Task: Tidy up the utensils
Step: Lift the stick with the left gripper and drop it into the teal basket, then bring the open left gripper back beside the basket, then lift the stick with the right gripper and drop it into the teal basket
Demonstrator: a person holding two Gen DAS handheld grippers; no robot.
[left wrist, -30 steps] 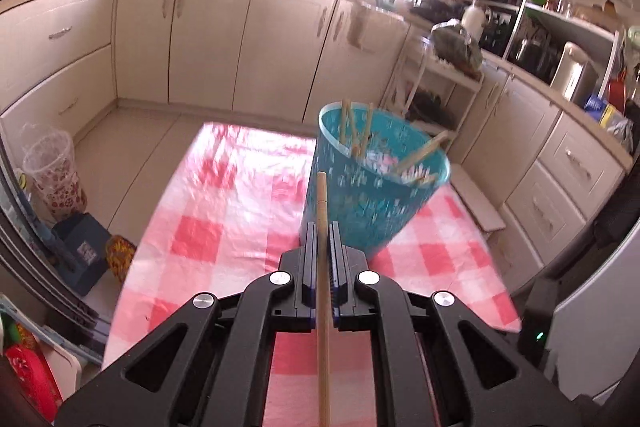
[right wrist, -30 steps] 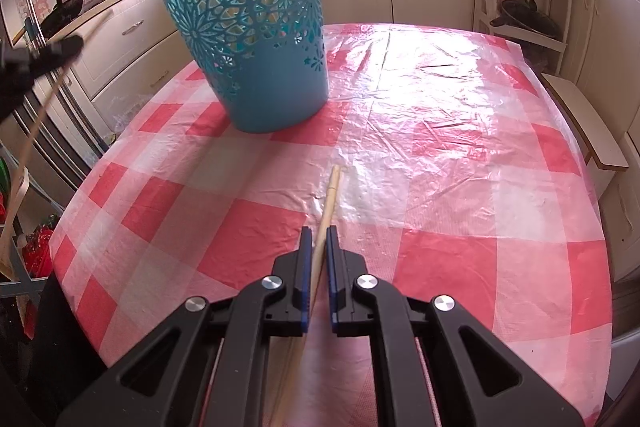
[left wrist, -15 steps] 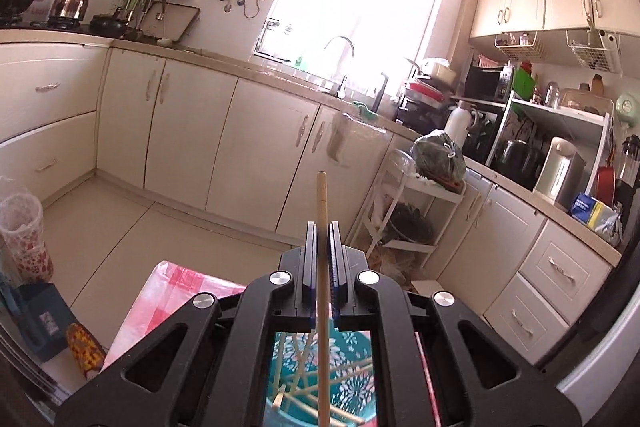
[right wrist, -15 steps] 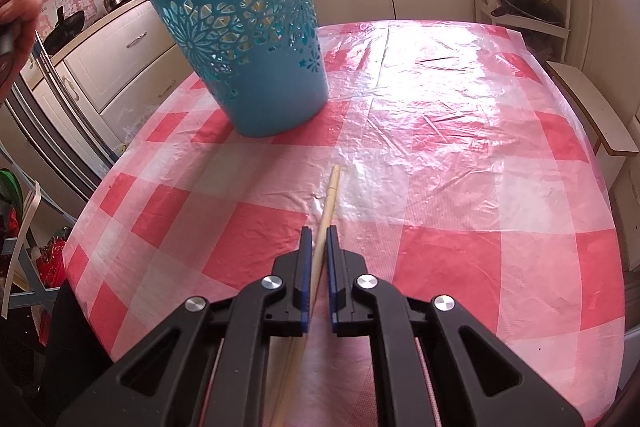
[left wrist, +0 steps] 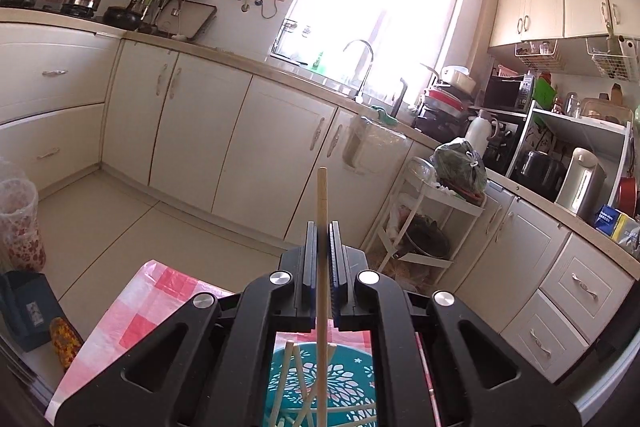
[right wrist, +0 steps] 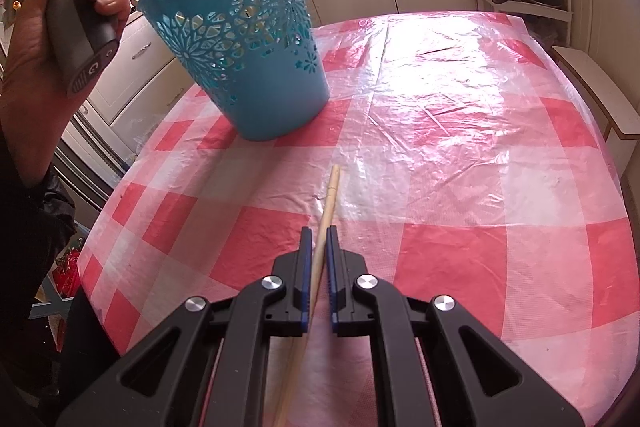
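Two chopsticks are in play, each pinched between clenched jaws. The left gripper point(left wrist: 323, 227) has carried its chopstick point(left wrist: 322, 267) from short of the teal basket point(right wrist: 244, 39) to right above its mouth, so a release into the sticks already inside looks next. The right gripper point(right wrist: 316, 233) has kept still, gripping its own chopstick point(right wrist: 326, 211) low over the surface point(right wrist: 460, 147), a red-checked cloth under clear plastic. Around it: cream kitchen cabinets and a bright window.

basket point(right wrist: 244, 39) on table point(right wrist: 460, 155), far left | chopstick point(right wrist: 330, 195) in front of it | chopsticks point(left wrist: 296, 387) inside basket
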